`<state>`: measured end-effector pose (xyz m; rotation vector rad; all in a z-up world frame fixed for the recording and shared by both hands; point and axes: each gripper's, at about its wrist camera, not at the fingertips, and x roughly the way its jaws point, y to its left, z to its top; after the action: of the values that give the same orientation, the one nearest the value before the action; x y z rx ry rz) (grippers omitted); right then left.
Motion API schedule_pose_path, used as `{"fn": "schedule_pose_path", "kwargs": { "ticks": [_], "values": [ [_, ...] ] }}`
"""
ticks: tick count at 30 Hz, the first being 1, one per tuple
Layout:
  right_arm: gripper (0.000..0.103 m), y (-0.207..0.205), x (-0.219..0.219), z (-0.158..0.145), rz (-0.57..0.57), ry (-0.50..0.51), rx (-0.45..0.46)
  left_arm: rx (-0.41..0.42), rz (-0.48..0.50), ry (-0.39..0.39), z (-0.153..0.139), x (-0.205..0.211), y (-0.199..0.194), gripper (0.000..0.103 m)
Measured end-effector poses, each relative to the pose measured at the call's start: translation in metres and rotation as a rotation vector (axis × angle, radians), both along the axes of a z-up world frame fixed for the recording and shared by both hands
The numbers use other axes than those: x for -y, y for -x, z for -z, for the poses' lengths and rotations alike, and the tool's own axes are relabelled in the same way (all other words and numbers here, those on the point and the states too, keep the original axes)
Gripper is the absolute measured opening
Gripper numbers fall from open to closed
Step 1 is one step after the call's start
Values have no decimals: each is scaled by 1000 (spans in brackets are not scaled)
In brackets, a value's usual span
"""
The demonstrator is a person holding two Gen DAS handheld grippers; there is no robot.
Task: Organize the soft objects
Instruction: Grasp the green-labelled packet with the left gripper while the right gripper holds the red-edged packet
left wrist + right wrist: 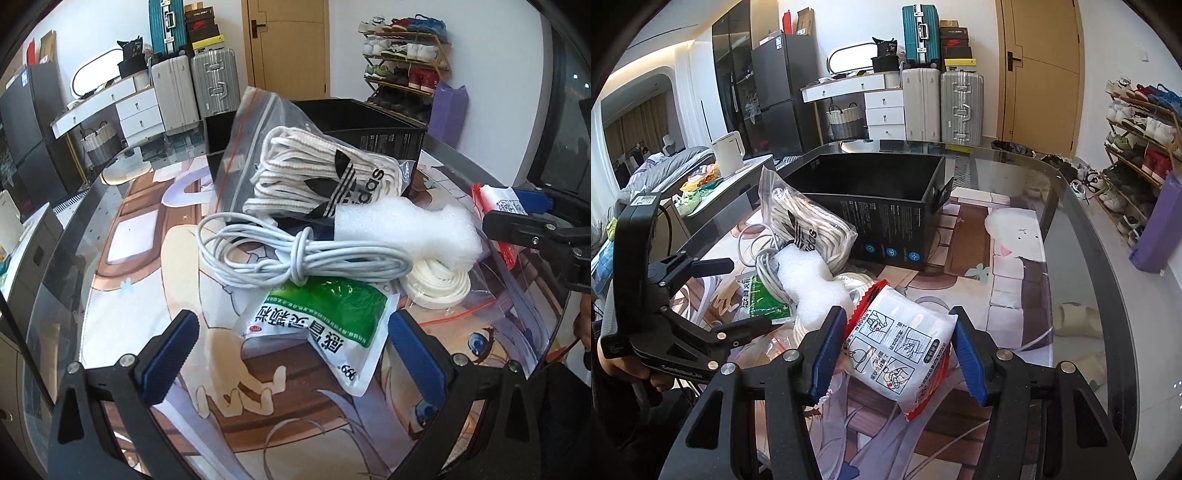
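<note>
The glass-topped surface (1015, 173) carries a printed mat and, towards its far edge, an open black box (871, 206); leaning on the near left corner of that box stands a zip bag of white laces (317, 173), tilted; in front of it, near the middle of the surface, lies a coiled white cable (295, 254), touching a lump of white foam wrap (417, 229) on its right; a second clear bag of flat white cord (439, 284) sits partly under the foam; a green and white sachet (325, 325) lies nearest the near edge, its upper edge tucked under the cable. The left gripper (291, 354) hangs over that sachet with its jaws wide apart and nothing pressed between them; the right gripper (895, 349) is clamped on a white packet with red edges (901, 347), both blue pads pressing its sides, held clear above the near part of the surface.
</note>
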<state>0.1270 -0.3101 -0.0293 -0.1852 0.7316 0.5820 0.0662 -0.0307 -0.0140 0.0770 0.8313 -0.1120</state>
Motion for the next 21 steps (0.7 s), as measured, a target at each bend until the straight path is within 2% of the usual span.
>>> {"fn": "schedule_pose_path", "kwargs": {
  "ticks": [4,8,12,15,17,19,21],
  "values": [
    [58,1,-2,1,-8,1,-5,-15,0,-19,1,3,-2,103],
    [58,2,-4,2,-18,4,-7,-14,15,-24,-1,6,-3,98],
    [58,2,-5,2,-21,5,-9,-12,49,24,-3,9,-5,80],
    [58,3,-5,2,-20,4,-8,1,55,34,-5,8,-3,66],
    [58,2,-5,2,-19,4,-7,4,58,40,-5,8,-2,61],
    [58,2,-5,2,-20,4,-8,5,74,40,-6,10,-1,50],
    [58,2,-5,2,-19,5,-8,2,81,40,-7,10,1,44]
  ]
}}
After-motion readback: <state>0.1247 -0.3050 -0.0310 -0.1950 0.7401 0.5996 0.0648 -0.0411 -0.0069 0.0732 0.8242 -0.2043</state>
